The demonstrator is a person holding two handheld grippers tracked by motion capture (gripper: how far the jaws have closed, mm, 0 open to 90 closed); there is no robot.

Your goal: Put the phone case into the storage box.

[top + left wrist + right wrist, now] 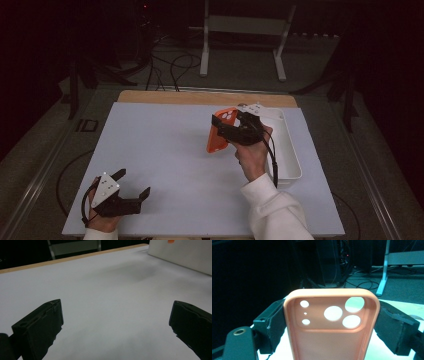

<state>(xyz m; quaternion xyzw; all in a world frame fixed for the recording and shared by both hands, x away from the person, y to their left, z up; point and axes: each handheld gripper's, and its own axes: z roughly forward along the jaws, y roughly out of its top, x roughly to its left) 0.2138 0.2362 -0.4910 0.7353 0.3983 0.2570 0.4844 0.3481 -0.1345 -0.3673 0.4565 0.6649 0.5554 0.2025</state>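
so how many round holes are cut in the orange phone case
6 in the orange phone case, seen from the right gripper view: three large at upper right, two small and one tiny at upper left. Lower part is out of frame.

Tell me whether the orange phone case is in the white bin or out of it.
Out. The right tongs hold the case by its sides, lifted above the table, left of the bin.

Worktop [165,150]: white sheet over the surface, bare wood strip along far edge. White rectangular tray [292,150] on right side, near the right edge, long side running front to back. Left gripper [134,186] low at near-left corner, contact unclear.
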